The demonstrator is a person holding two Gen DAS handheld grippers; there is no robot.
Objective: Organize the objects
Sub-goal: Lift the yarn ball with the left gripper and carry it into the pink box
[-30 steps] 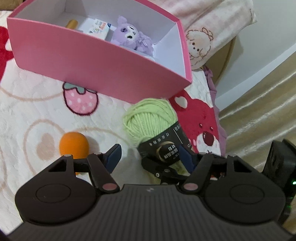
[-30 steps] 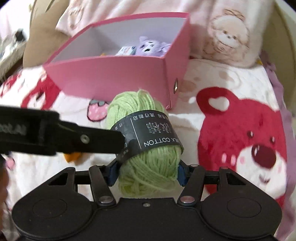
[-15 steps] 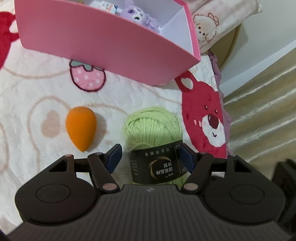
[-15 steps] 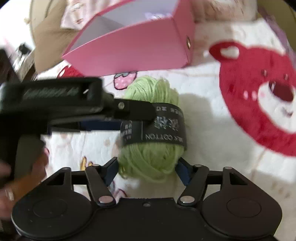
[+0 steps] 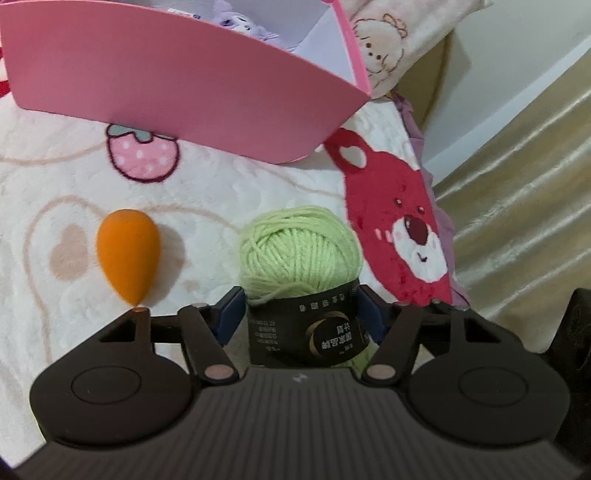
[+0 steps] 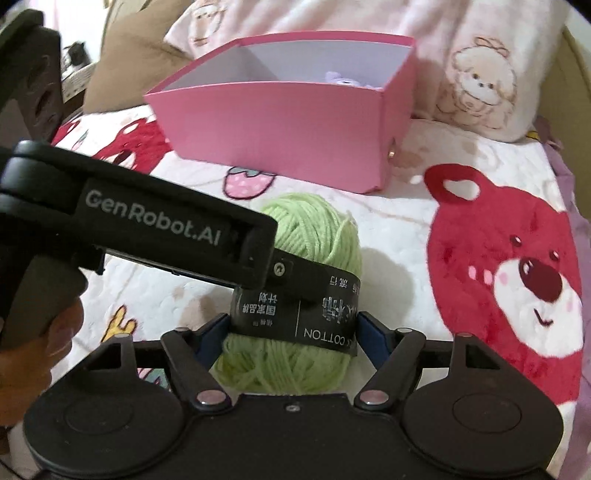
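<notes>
Already in box (image 5: 184, 74): plush (image 5: 236, 14). Yet to box: sponge (image 5: 127, 254) on bed (image 5: 55, 177), and yarn (image 5: 299, 251), clenched in left fingers (image 5: 231, 317), right fingers (image 6: 371, 332) just opened slack around it (handover, likely).

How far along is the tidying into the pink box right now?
Done: a purple plush toy already lies in the pink box. In hand: the green yarn ball sits on the blanket between the jaws of both the left gripper and the right gripper; the right jaws have just been opening. Left: the yarn and the orange sponge.
</notes>
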